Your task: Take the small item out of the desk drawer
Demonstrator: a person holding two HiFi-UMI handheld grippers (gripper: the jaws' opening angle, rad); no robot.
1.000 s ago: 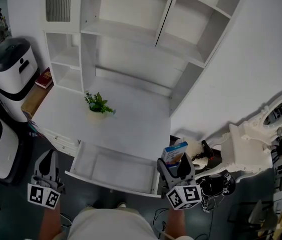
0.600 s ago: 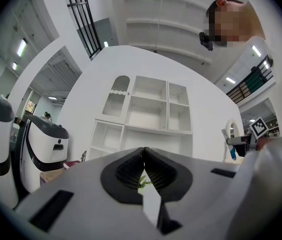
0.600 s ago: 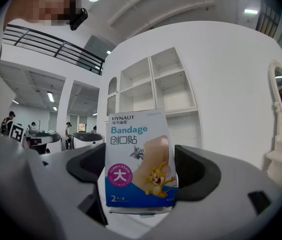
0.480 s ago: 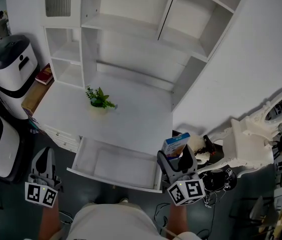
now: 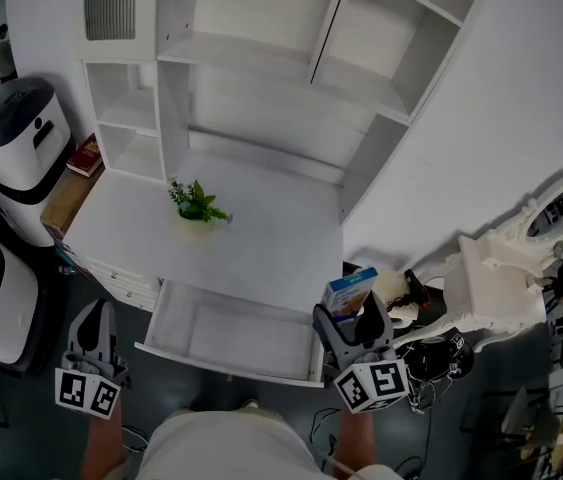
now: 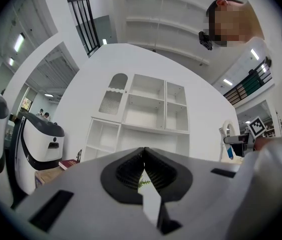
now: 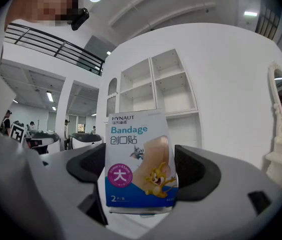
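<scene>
Now one bandage box (image 7: 139,166) is clamped upright in the right tongs (image 5: 349,320), just off the right end of the single open drawer (image 5: 231,336); the left tongs (image 5: 93,318) are seen shut, empty.

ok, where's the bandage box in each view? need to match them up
Head view: bandage box lower right of centre, upright in the right gripper, just past the right end of the open drawer.
Left gripper view: probably the small blue-white bit at far right; too small to be sure.
Right gripper view: dead centre, between the jaws, print facing the camera.
Shared landmark: white shelf unit, in all three.
</scene>
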